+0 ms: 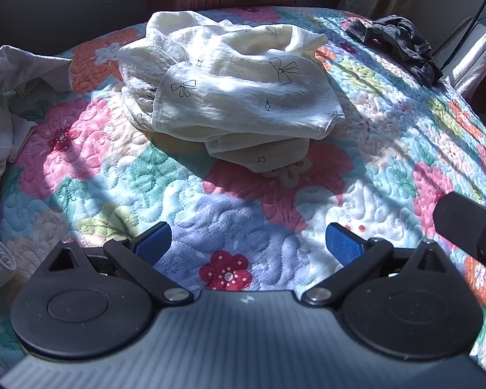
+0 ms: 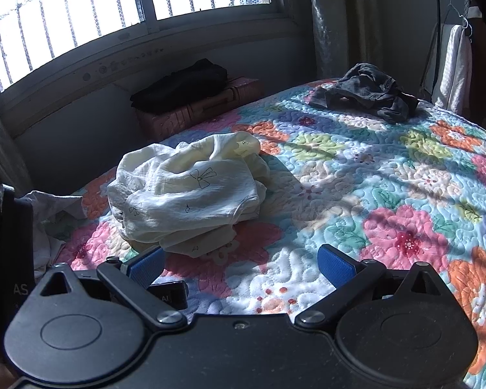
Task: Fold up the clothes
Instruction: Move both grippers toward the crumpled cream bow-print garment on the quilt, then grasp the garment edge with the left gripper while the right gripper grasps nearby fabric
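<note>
A crumpled cream garment with black bow prints (image 1: 230,87) (image 2: 191,194) lies in a heap on the flowered quilt (image 1: 243,210) (image 2: 356,194). My left gripper (image 1: 248,243) hovers open over the quilt, short of the heap, nothing between its blue pads. My right gripper (image 2: 241,265) is also open and empty, just to the right of the heap's near edge. Part of the right gripper's black body (image 1: 469,227) shows at the right edge of the left wrist view. Part of the left gripper (image 2: 9,243) shows at the left edge of the right wrist view.
A grey-white garment (image 1: 13,103) (image 2: 55,214) lies bunched at the bed's left side. A dark grey garment (image 1: 401,45) (image 2: 366,92) sits at the far right corner. A pink suitcase (image 2: 204,103) with black cloth on top stands under the barred window (image 2: 113,9). A clothes rack (image 2: 463,48) is at right.
</note>
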Motion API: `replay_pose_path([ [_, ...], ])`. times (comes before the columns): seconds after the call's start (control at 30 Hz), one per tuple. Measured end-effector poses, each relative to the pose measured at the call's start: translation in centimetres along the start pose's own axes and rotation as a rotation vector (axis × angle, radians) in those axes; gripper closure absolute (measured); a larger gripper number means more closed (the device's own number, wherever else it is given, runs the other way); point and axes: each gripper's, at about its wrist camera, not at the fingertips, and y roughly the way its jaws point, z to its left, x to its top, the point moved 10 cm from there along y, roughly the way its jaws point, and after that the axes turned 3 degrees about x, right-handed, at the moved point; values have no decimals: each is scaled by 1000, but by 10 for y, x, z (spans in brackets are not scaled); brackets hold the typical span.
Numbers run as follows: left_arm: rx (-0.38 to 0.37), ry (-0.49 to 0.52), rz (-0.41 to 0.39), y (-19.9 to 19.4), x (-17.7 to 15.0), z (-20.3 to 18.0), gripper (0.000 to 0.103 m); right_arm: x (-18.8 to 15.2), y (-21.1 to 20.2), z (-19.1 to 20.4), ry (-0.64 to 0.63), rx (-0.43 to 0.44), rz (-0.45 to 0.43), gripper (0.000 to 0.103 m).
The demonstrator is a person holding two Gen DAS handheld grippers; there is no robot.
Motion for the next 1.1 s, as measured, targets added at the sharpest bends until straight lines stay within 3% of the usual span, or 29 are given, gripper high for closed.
replay_pose_path([
  [0.3,-30,-64,-99,-15,17,12,2,5,-14,-5,3,-21,-9,1],
  [0.47,-11,-69,-136,-25,20,18,2,17,-33,2,-39,-33,-36,1],
  [0.57,16,-81,-131,-33,19,24,4,29,-44,5,-96,-84,-42,1],
  [0.67,18,-56,-99,-48,18,23,13,28,-41,4,-154,-75,69,1],
  [0.73,1,-38,-109,-79,18,17,17,17,-36,-2,-180,-84,200,1],
  [0.8,-36,-23,-134,-101,22,12,13,3,-32,-9,-216,-105,329,2],
  [0.83,-37,-2,-134,-103,28,10,10,0,-34,-11,-231,-101,346,2],
  [0.97,-44,81,-132,-109,52,3,13,3,-49,-7,-263,2,301,2],
  [1.03,-48,122,-131,-112,63,-1,16,11,-54,5,-335,88,240,2],
  [1.1,-76,118,-117,-109,71,1,16,23,-56,17,-398,158,120,2],
])
